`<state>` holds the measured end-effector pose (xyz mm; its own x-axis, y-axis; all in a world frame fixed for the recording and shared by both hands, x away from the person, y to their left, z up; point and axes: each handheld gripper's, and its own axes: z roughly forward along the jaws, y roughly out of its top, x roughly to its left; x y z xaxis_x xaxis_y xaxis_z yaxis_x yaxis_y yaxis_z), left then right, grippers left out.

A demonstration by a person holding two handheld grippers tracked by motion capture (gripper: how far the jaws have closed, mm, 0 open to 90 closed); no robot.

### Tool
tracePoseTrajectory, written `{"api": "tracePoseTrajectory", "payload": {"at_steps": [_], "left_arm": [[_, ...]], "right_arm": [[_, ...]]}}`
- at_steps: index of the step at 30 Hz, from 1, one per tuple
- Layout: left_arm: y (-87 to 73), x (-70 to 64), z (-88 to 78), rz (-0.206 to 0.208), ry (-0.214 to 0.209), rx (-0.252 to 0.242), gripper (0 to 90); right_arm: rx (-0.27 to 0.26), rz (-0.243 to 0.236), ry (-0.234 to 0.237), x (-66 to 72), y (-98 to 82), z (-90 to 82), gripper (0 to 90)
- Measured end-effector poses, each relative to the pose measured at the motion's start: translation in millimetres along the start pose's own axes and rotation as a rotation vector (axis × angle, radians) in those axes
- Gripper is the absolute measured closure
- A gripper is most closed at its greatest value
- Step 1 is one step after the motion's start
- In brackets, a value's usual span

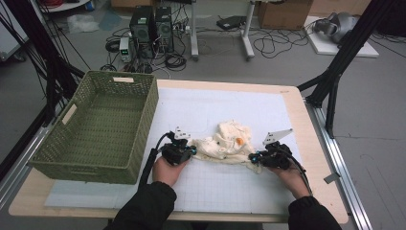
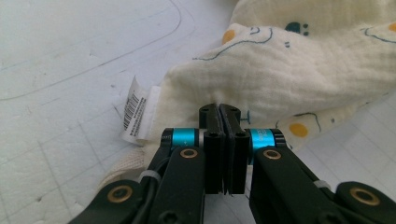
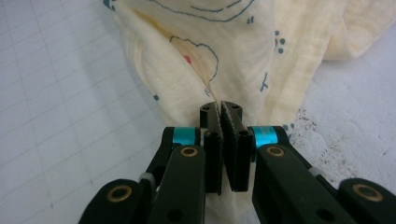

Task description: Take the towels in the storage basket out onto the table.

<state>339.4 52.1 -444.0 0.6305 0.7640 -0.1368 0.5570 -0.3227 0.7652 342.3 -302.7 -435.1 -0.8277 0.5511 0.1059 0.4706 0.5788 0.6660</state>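
Cloth: we see the cream printed cloth [image 1: 225,143] bunched on the white mat [image 1: 268,105], at 3 o'clock from the green basket [image 1: 98,129].
Left gripper [image 1: 190,151]: we find its jaws clamped on the cloth's edge, near the white label [image 2: 135,109].
Right gripper [image 1: 253,157]: we find its jaws pinching a fold of the cloth at its 5 o'clock corner.

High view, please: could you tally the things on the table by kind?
Green wicker basket: 1
Cream printed cloth: 1
White grid mat: 1
Hand-held tongs: 2, left and right
Total: 5
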Motion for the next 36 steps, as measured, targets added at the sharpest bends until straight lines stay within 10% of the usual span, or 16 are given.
{"api": "tracePoseTrajectory", "payload": {"at_steps": [4,9,18,23,36], "left_arm": [[0.4,2.8,-10.9,0.006,-0.014,-0.046,64.7],[-1.2,11.6,-15.7,-0.011,0.012,-0.044,65.8],[-3.6,11.7,-2.1,-0.002,0.047,-0.012,71.0],[-2.7,11.5,-0.5,0.009,0.025,-0.004,84.5],[-10.9,-12.6,-42.6,0.028,-0.015,-0.017,88.8]], "right_arm": [[-0.042,-0.009,-0.006,6.0,0.3,-12.0,74.1],[-0.140,-0.078,-0.010,25.6,2.1,-31.4,70.6],[-0.048,-0.146,0.026,34.9,3.6,-5.5,67.4],[-0.008,-0.124,0.041,28.8,3.2,12.1,79.9],[-0.017,-0.100,0.132,37.1,-3.5,-9.8,83.8]]}}
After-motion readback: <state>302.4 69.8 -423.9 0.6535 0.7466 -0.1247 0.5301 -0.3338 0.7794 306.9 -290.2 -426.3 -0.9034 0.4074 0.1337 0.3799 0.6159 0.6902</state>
